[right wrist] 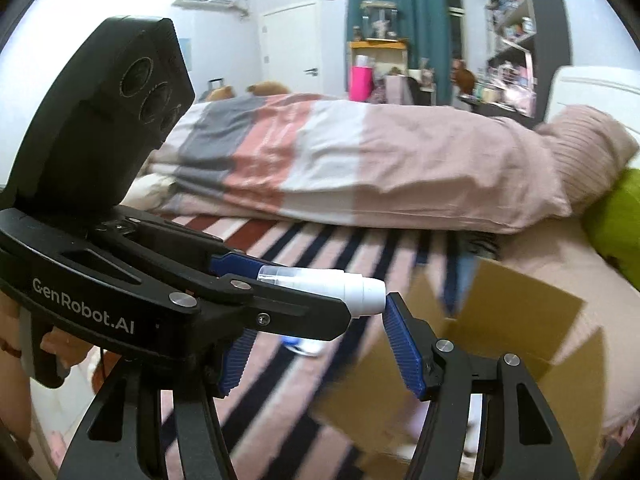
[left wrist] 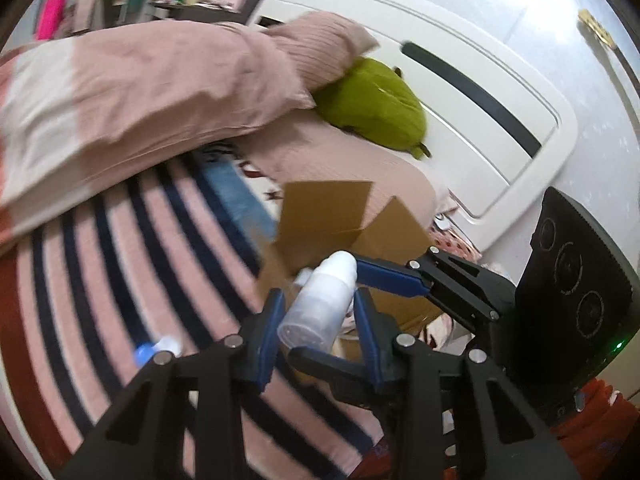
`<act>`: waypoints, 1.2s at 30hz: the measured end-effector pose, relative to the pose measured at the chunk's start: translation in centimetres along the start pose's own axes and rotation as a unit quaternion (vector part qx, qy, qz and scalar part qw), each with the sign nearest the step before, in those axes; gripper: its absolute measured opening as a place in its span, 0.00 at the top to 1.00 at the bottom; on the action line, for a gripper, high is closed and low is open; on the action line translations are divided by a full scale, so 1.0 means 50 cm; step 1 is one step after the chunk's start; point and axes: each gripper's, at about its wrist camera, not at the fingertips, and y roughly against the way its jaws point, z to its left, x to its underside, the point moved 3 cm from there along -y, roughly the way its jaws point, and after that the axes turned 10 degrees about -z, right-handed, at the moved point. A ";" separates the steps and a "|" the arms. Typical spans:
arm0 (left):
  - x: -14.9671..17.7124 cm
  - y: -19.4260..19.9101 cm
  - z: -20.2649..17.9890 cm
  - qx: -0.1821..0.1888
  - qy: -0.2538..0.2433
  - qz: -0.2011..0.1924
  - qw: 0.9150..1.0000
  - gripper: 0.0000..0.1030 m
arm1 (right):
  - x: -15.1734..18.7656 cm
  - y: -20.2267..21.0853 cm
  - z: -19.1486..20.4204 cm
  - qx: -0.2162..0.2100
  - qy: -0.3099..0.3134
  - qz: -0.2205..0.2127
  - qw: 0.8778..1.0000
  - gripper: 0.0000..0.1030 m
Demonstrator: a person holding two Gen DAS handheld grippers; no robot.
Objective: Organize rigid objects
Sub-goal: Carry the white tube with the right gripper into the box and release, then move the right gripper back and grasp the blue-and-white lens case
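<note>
The left tool [left wrist: 320, 312] is closed on a small white and translucent plastic spray bottle [left wrist: 320, 300], its blue ribbed pads pinching the bottle's sides, so the bottle rides level above the striped pink and navy bed cover [left wrist: 120, 264]. This hold probably keeps it steady for carrying to the open brown cardboard box [left wrist: 332, 216] just ahead, whose flaps stand up. The right tool [right wrist: 316, 344] is spread wide and holds nothing; its fingers sit either side of the bottle's white end, perhaps ready to take it. A second small blue and white object [left wrist: 154, 350] lies on the cover nearby, blurred.
</note>
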 end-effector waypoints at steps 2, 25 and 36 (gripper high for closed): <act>-0.016 -0.034 -0.023 0.011 -0.008 0.014 1.000 0.69 | -0.003 0.017 -0.048 0.018 -0.010 0.007 1.000 0.43; -0.051 -0.148 -0.054 -0.040 -0.030 0.089 0.995 0.37 | 0.038 0.022 -0.202 0.093 -0.038 0.146 0.984 0.34; -0.013 0.094 0.084 -0.129 0.004 -0.019 0.991 0.30 | -0.022 -0.007 -0.036 0.007 -0.006 0.094 0.996 0.33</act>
